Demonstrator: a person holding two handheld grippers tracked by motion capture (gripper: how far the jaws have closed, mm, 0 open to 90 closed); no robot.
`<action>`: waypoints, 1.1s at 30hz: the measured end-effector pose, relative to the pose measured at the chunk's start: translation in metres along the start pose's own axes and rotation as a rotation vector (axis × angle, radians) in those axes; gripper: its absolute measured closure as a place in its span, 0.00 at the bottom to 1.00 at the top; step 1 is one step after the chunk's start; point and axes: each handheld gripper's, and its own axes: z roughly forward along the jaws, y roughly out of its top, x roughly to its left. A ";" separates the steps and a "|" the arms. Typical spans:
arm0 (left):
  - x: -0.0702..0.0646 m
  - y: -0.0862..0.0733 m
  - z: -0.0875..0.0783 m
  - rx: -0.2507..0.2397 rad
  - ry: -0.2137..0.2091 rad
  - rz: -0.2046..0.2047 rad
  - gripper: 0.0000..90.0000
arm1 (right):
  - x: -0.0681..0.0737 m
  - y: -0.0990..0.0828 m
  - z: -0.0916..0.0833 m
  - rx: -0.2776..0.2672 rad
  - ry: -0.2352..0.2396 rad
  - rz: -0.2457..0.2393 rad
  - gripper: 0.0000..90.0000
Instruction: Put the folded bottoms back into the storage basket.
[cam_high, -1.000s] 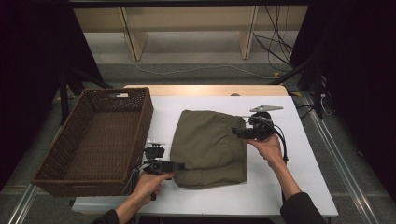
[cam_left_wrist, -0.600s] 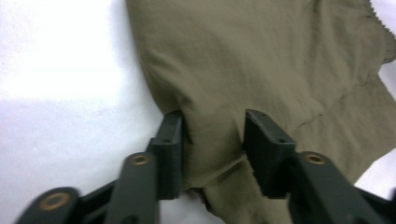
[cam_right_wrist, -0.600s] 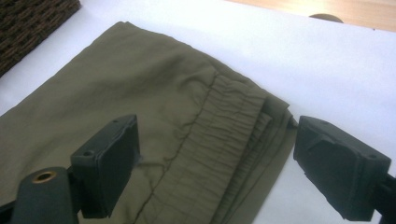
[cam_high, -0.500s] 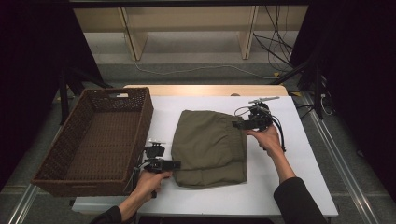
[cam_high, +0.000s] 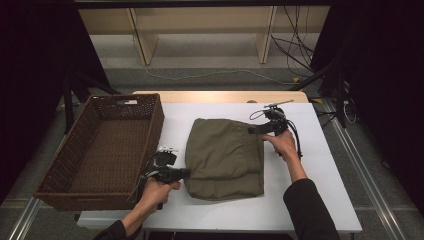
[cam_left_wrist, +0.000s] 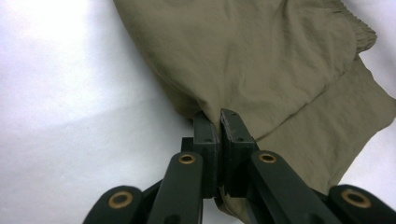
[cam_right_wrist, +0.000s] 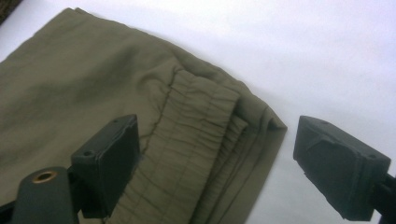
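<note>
The left gripper (cam_left_wrist: 218, 122), jaws just closed, pinches the folded olive-green fabric garment's (cam_high: 225, 157) basket-side edge for lifting, while the right gripper (cam_right_wrist: 217, 163) gapes empty over its far corner.

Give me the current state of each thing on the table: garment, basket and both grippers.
Olive garment: folded, flat on the white table, elastic waistband corner toward the right gripper.
Wicker basket: upright, empty, left of the garment.
Left gripper: jaws have just been closing, now shut on the garment's near-left edge.
Right gripper: open, jaws astride the waistband corner, pads not yet pressing it.
</note>
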 end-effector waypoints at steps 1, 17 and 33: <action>0.000 0.000 0.000 -0.003 -0.001 -0.001 0.95 | 0.000 0.000 0.001 0.003 -0.003 0.001 0.18; 0.005 -0.003 -0.008 -0.003 -0.007 -0.006 0.95 | -0.003 0.003 0.022 0.047 0.007 0.028 0.19; 0.006 -0.003 -0.008 -0.009 -0.017 -0.017 0.94 | -0.003 0.002 0.037 0.076 0.030 0.055 0.28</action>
